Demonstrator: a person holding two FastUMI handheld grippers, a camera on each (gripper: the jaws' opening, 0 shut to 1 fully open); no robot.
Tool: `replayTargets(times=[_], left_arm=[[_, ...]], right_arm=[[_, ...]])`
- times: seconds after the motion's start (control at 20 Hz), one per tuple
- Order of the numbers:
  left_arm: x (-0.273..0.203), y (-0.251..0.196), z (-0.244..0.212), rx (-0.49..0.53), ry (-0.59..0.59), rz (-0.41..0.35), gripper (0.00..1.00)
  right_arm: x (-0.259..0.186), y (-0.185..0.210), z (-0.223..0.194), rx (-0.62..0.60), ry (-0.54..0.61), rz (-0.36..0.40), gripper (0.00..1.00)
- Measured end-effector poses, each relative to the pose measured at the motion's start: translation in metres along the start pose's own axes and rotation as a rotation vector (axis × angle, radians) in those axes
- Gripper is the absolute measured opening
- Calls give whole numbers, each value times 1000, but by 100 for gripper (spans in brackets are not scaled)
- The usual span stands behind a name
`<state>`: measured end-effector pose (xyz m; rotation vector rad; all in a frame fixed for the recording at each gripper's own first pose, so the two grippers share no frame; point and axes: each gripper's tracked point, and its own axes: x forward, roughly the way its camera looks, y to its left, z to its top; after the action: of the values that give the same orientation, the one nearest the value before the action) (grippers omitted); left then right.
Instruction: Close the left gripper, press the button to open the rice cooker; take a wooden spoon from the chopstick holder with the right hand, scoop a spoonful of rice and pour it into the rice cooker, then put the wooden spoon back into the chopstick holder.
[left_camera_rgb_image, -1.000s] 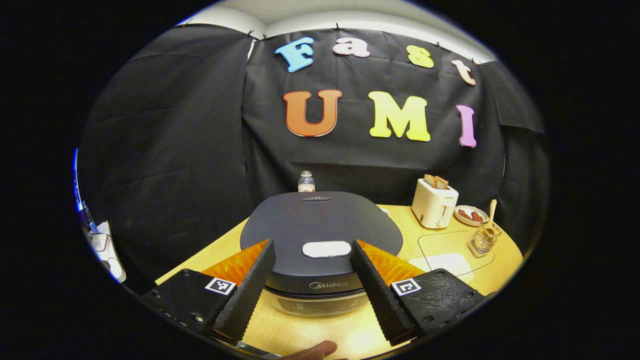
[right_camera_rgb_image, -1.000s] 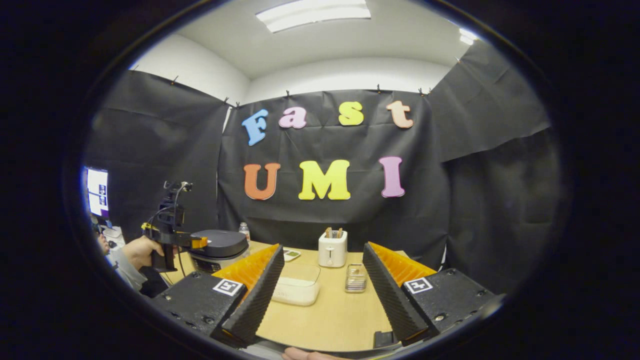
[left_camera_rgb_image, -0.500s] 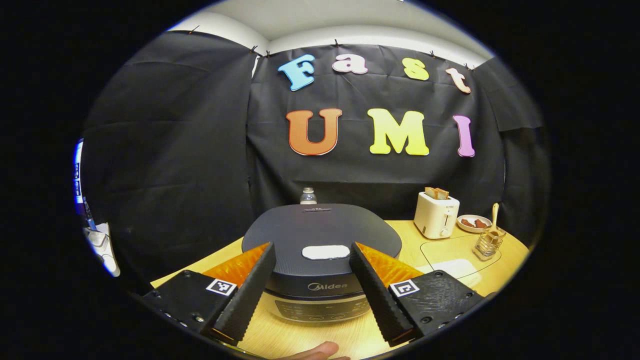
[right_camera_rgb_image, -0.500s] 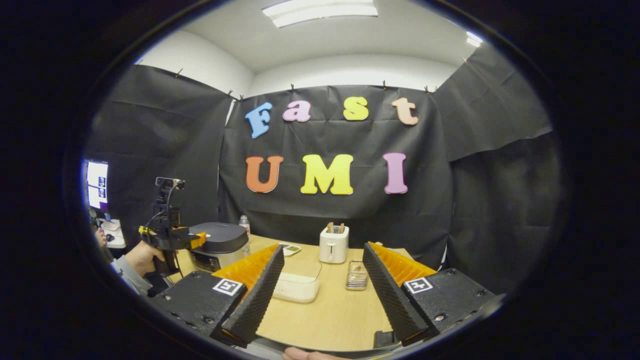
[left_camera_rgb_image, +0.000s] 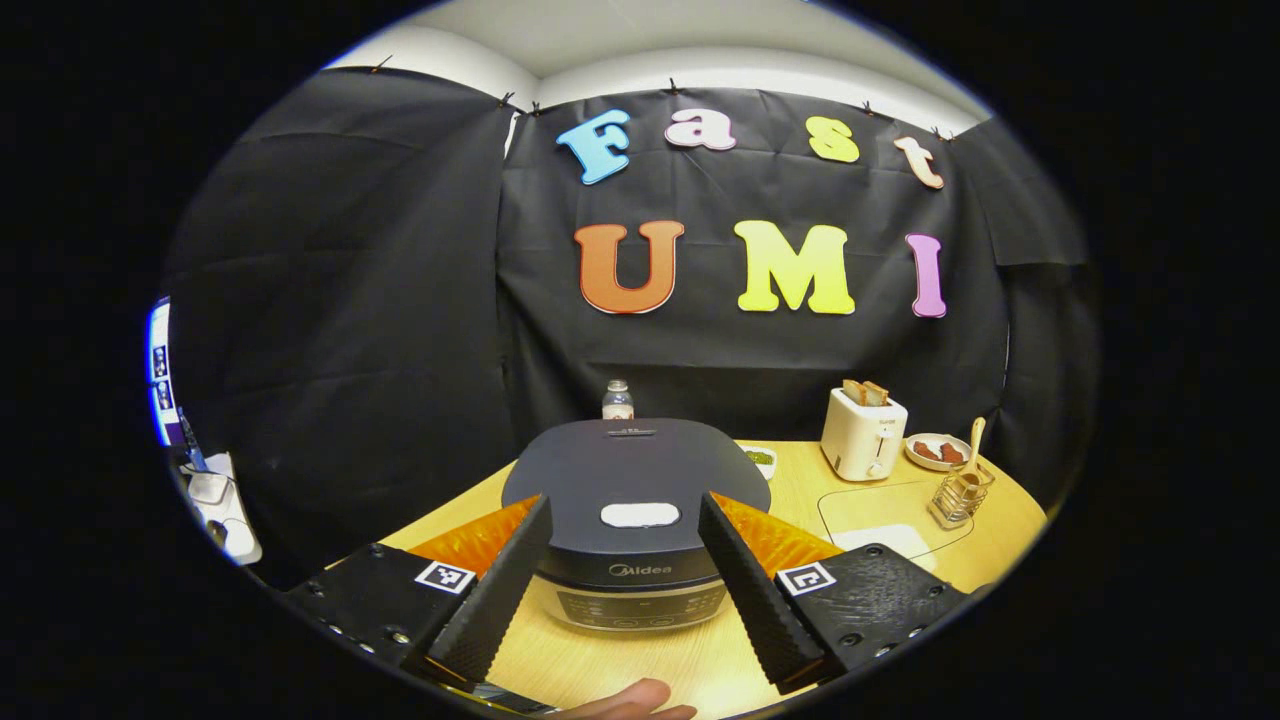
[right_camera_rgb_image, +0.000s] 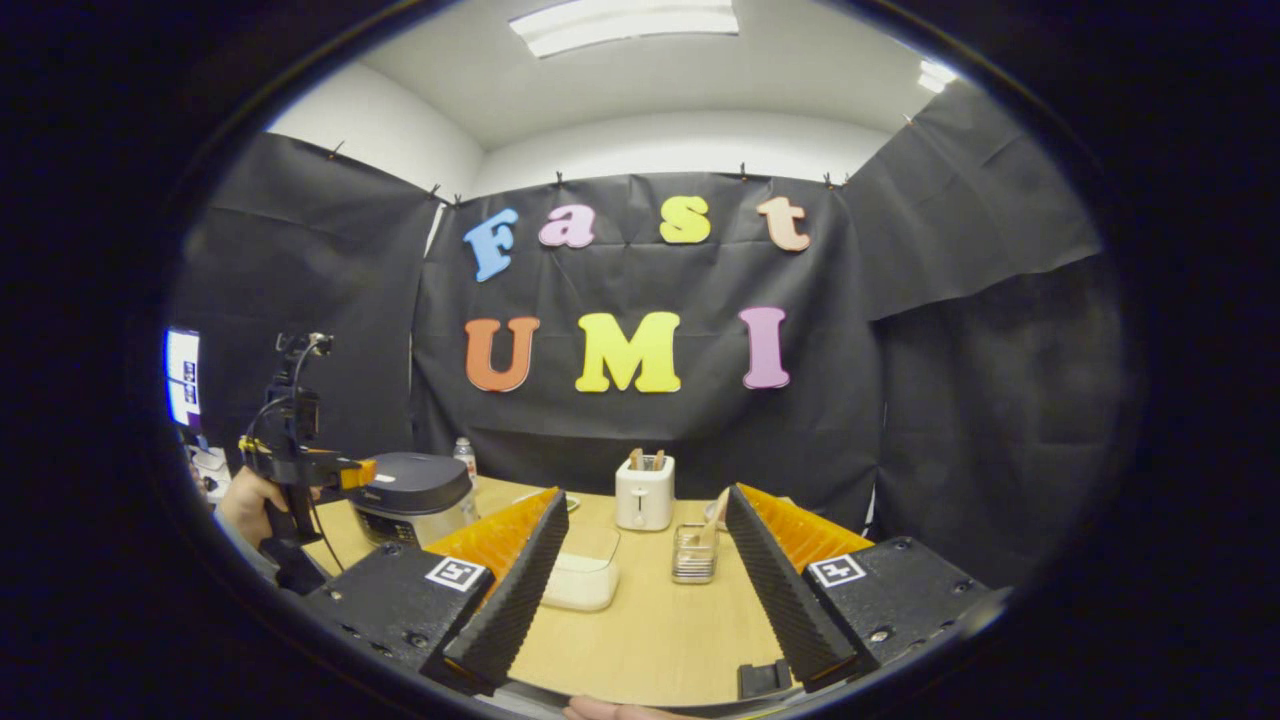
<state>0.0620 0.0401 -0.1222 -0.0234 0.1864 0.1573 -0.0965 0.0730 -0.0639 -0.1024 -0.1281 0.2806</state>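
Hovering wide open and empty before the shut rice cooker (left_camera_rgb_image: 636, 500), the left tool (left_camera_rgb_image: 622, 570) frames its pale button (left_camera_rgb_image: 640, 514) for the press, while the right tool (right_camera_rgb_image: 640, 590), likewise spread and empty, faces the chopstick holder (right_camera_rgb_image: 691, 553), apparently holding the wooden spoon (left_camera_rgb_image: 970, 445).

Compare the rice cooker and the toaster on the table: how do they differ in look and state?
The rice cooker is dark, wide and low; the toaster is pale, narrow and upright. The rice cooker's lid is closed, with a pale button on top; the toaster is open at the top, with slices of bread standing out. Both stand on the wooden table.
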Motion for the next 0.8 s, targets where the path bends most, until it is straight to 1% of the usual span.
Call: replayTargets(times=[0.1, 0.15, 0.2, 0.25, 0.45, 0.5, 0.55, 0.7, 0.8], left_arm=[[-18, -2, 16, 0, -30, 3, 95], [-29, -1, 23, -6, -36, -2, 95], [-40, -7, 28, -13, -41, -14, 94], [-50, -13, 34, -21, -48, -20, 95], [-93, -44, 67, -19, -132, -94, 94], [-103, -51, 71, -17, -143, -106, 95], [-113, -57, 72, -19, -142, -111, 95], [-144, -74, 66, -32, -147, -129, 94], [-158, -89, 54, -38, -132, -153, 94]], right_arm=[[0, -7, 0, -13, -1, -21, 100], [-1, -12, 3, -12, -8, -32, 98], [-1, -17, 4, -6, -10, -45, 98], [-1, -22, 4, 2, -9, -55, 100], [-3, -37, 3, 37, 0, -78, 100], [-4, -40, 3, 42, 0, -86, 98], [-4, -44, 4, 48, -2, -92, 100], [-6, -49, 5, 62, -9, -100, 100], [-5, -51, 3, 64, -8, -99, 100]])
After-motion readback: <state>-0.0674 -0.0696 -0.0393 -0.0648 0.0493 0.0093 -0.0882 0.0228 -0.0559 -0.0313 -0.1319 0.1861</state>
